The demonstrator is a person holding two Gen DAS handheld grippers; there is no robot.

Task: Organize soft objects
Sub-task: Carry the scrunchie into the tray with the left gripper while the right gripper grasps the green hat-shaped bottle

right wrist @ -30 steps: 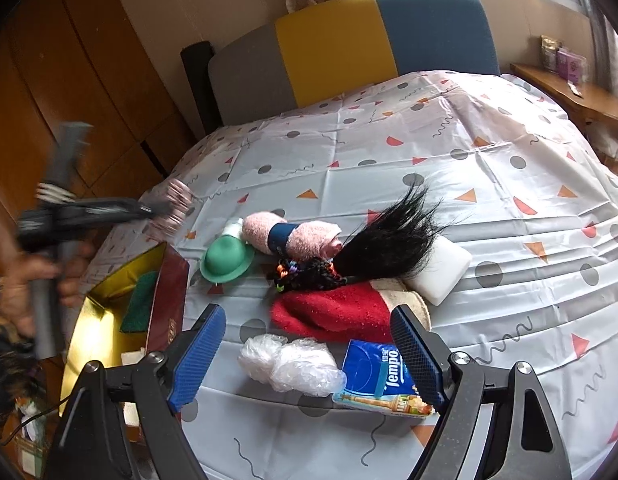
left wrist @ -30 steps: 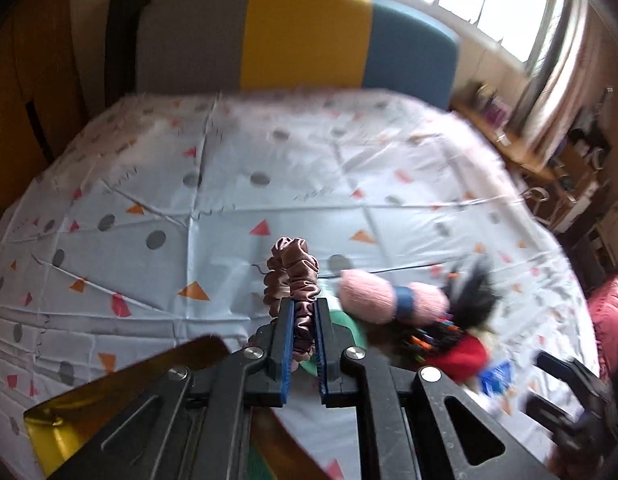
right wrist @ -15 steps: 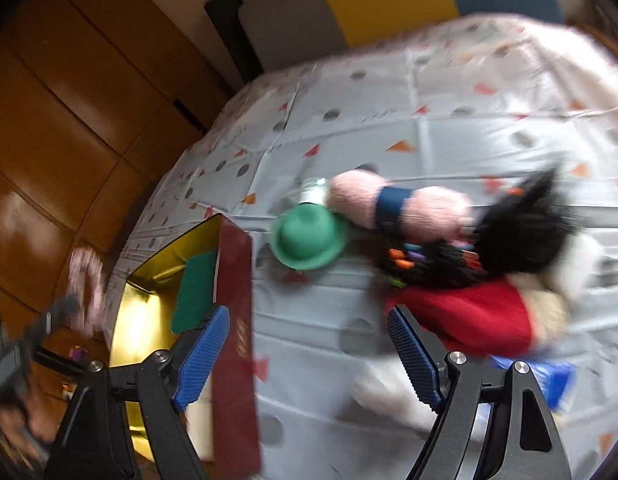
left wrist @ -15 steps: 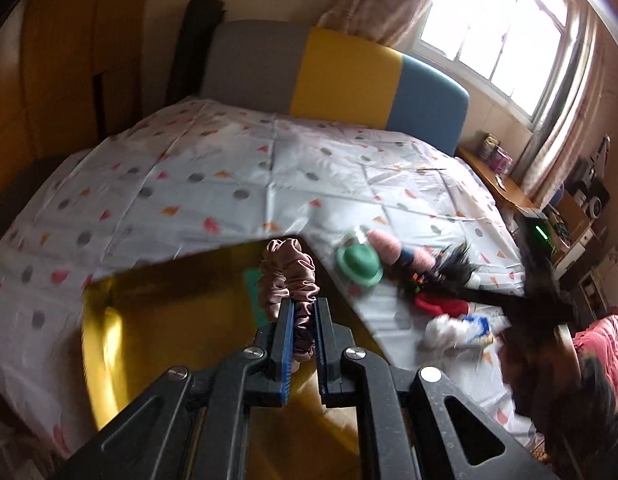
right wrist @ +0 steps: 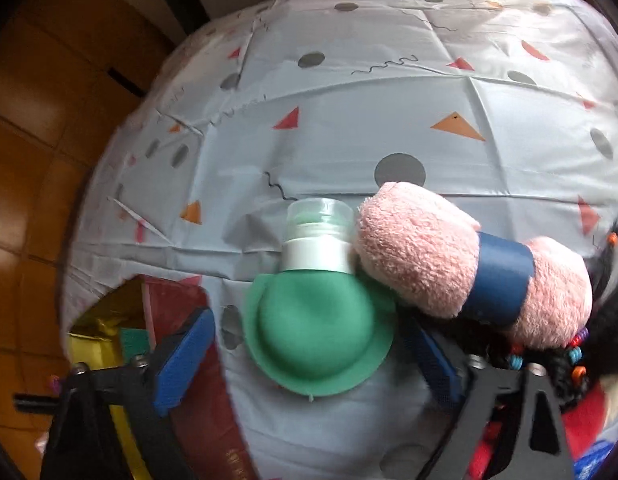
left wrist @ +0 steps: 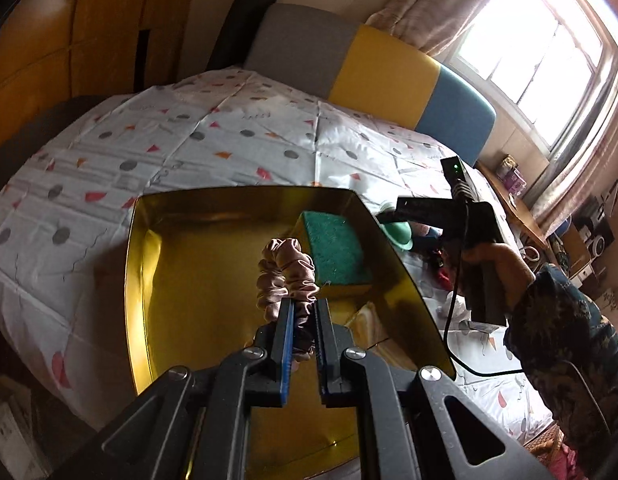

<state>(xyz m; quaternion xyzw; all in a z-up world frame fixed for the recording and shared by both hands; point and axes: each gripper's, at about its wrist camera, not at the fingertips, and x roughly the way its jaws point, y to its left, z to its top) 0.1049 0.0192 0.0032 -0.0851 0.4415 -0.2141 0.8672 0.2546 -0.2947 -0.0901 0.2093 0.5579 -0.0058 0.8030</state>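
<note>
Wrist views steeply down, tablecloth shared

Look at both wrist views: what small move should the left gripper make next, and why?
Probably open the left gripper and drop the pink scrunchie into the gold tray. The jaws are clamped on the scrunchie, which hangs over the tray's floor beside the green sponge already lying in it. The right gripper, jaws open, straddles the green silicone bottle without gripping it.

Black grippers, blue-padded fingers (silver screws at the pivots); dark patterned sleeve, black cable.
</note>
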